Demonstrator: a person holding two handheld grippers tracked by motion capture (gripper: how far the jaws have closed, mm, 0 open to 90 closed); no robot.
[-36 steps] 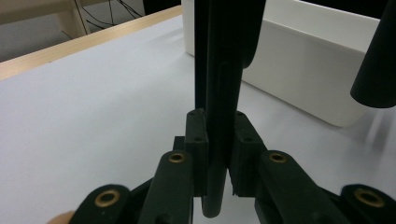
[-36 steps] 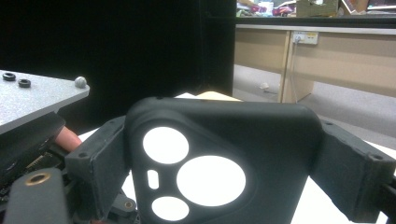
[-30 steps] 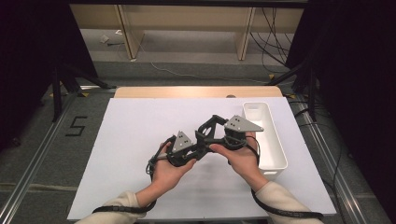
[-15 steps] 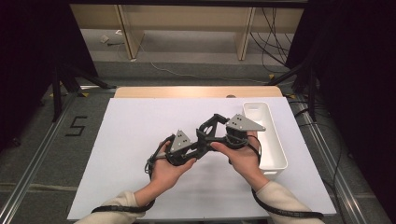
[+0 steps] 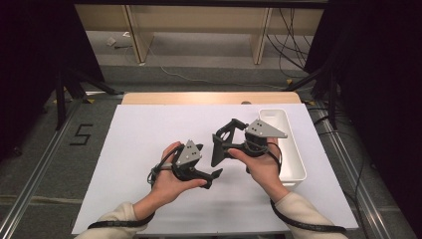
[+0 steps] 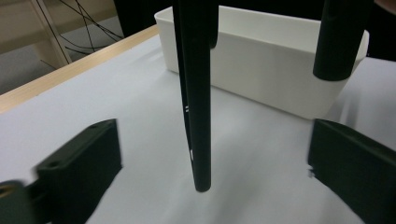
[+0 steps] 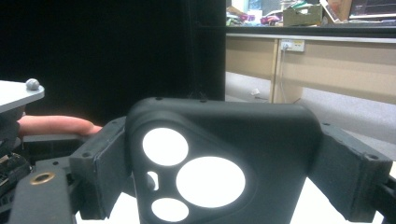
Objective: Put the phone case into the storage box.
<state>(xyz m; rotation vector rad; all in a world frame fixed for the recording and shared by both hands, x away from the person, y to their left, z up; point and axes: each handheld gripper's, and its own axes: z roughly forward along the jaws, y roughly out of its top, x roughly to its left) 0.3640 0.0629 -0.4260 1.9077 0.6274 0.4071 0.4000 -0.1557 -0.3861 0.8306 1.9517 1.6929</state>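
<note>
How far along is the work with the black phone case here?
Done: the pass between hands looks finished. The left claw has just been opening its jaws, which stand wide either side of the phone case without pressing it. In hand: the right claw clamps the case above the table. Left: probably setting it into the white bin beside the right hand.

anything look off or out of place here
nothing stands out: the black rubbery phone case sits square in the right gripper, the left gripper has just been opening its jaws around it, and the long white plastic bin lies straight
</note>
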